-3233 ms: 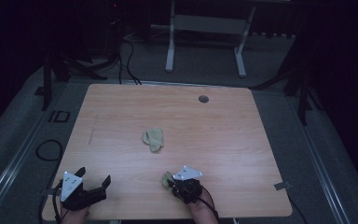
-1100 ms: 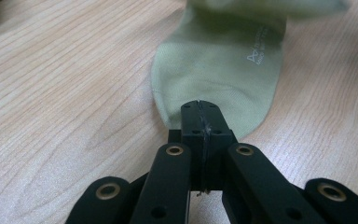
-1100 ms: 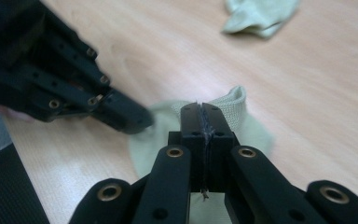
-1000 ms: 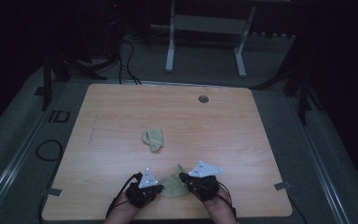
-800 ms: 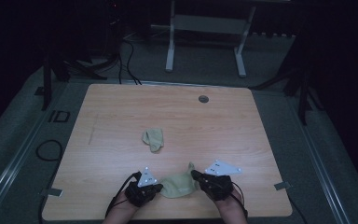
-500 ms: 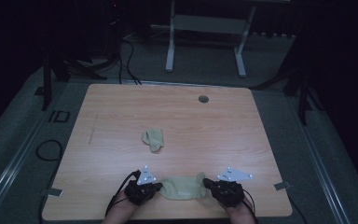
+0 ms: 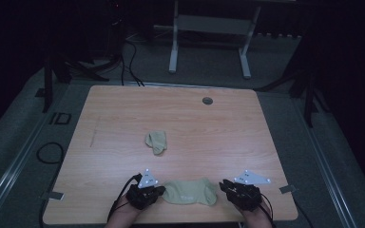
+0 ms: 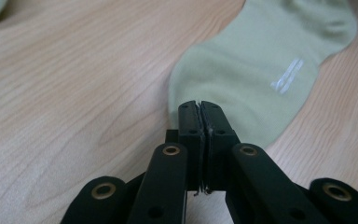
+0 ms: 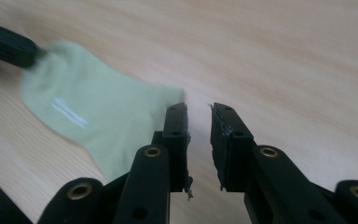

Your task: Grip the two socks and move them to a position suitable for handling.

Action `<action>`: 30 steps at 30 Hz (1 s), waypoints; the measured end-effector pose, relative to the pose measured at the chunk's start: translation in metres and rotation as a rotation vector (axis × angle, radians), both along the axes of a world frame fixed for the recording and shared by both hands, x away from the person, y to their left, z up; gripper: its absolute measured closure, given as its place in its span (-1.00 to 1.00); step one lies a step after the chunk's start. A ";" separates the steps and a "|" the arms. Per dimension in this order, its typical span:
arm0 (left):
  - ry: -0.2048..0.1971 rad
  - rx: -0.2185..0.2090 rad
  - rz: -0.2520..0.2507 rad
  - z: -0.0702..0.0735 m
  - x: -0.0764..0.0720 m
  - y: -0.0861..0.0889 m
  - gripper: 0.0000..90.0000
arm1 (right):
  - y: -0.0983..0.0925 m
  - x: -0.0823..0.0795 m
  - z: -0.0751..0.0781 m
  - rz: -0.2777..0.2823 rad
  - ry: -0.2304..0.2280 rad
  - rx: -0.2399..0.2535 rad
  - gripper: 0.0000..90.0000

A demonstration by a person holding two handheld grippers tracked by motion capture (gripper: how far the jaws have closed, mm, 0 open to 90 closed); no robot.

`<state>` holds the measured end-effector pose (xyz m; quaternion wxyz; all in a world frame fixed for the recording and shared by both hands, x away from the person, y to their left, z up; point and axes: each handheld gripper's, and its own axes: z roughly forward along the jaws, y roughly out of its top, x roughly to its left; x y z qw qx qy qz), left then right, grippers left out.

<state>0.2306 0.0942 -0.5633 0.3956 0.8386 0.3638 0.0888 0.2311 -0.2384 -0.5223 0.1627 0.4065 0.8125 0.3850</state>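
Left gripper (image 8: 200, 109) (clamped) on flat sock (image 8: 261, 70)

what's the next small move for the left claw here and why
Probably open the left claw: it is shut on the edge of the flat sock, which lies spread on the table, and the right claw has just been opening, with nothing between its jaws.

Bare tabletop (image 7: 228, 137) beyond crumpled sock (image 7: 156, 141)
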 end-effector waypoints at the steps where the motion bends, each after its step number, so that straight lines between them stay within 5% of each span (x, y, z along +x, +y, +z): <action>1: -0.007 -0.009 -0.001 0.002 -0.001 -0.001 0.95 | 0.005 0.000 0.003 0.021 -0.010 0.004 0.77; 5: -0.016 -0.015 -0.014 0.005 -0.001 -0.006 0.95 | 0.027 -0.001 0.008 0.094 -0.013 0.024 1.00; 10: 0.008 0.019 -0.014 -0.005 0.003 -0.013 0.95 | 0.046 0.006 -0.013 0.138 0.031 -0.027 1.00; 16: 0.013 0.015 0.003 -0.006 0.003 -0.010 0.96 | 0.031 0.012 -0.035 0.073 0.055 -0.116 0.95; 25: 0.016 0.012 0.011 -0.006 0.002 -0.007 0.97 | 0.011 0.008 -0.039 0.049 0.056 -0.082 0.92; 30: 0.028 -0.035 -0.007 -0.004 0.000 -0.006 0.84 | 0.016 0.008 -0.035 0.069 0.066 -0.099 0.81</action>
